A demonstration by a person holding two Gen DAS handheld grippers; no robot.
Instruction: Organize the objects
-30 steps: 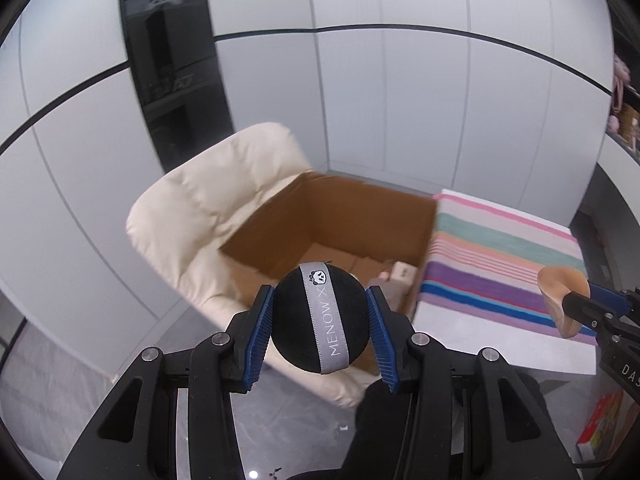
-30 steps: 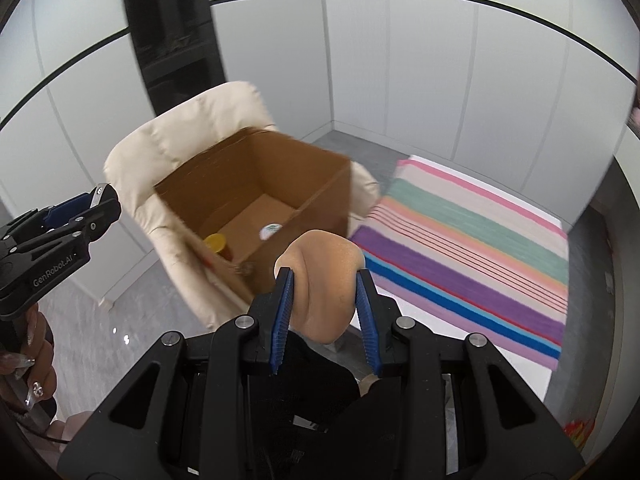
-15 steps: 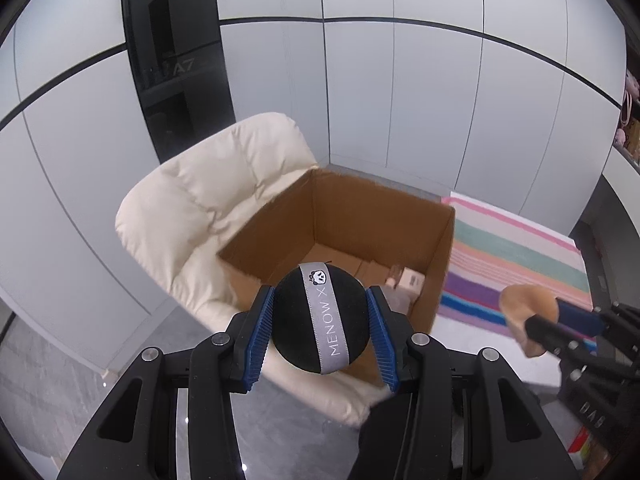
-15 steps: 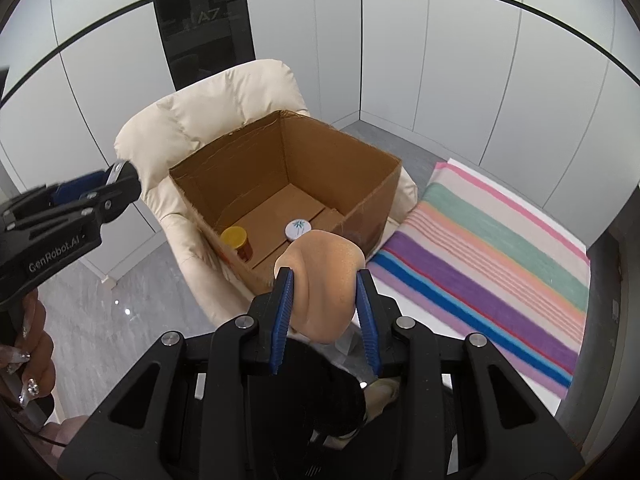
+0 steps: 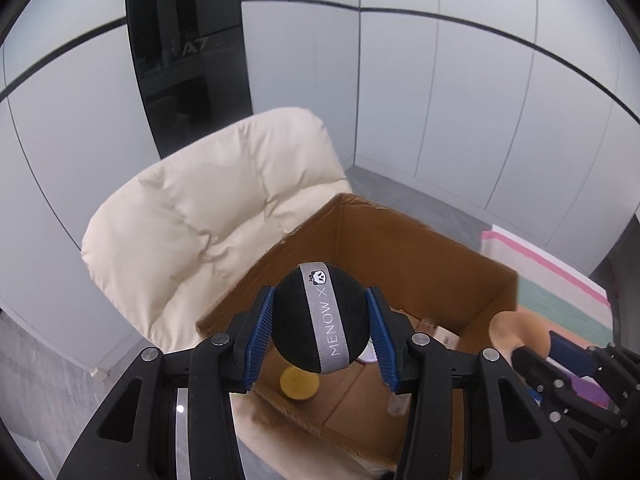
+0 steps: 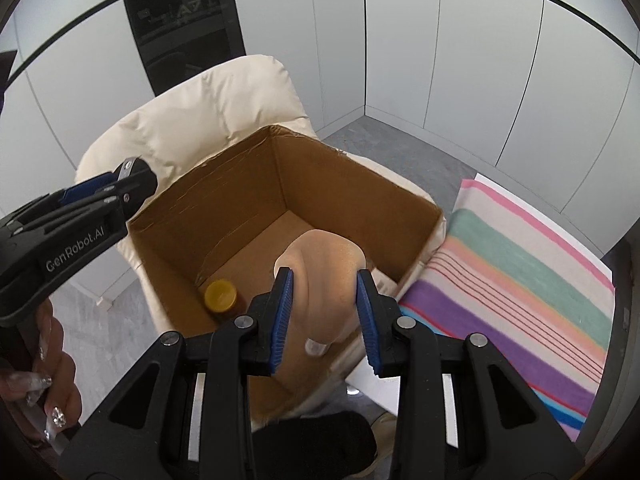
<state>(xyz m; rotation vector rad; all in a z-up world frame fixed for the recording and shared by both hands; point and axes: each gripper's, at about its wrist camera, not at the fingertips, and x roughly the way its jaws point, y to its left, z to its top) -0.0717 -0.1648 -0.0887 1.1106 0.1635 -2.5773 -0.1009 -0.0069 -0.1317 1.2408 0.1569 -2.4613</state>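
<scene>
My left gripper (image 5: 320, 328) is shut on a black round puff with a grey MENOW ribbon (image 5: 320, 322) and holds it above the near-left part of an open cardboard box (image 5: 420, 256). My right gripper (image 6: 325, 312) is shut on a beige makeup sponge (image 6: 328, 280) and holds it over the same box (image 6: 280, 184); the sponge also shows at the right of the left wrist view (image 5: 516, 328). A yellow-lidded jar (image 6: 220, 296) stands on the box floor, with small white items partly hidden behind the held things.
The box rests on a cream padded armchair (image 5: 208, 216). A striped cloth (image 6: 520, 280) covers a surface to the right. White wall panels and a dark glass panel (image 5: 184, 52) stand behind. Grey floor (image 6: 104, 320) lies left of the chair.
Both grippers have moved toward the box and now hang over its opening. The box looms larger and its floor with the jar is in view. Both grips are unchanged.
</scene>
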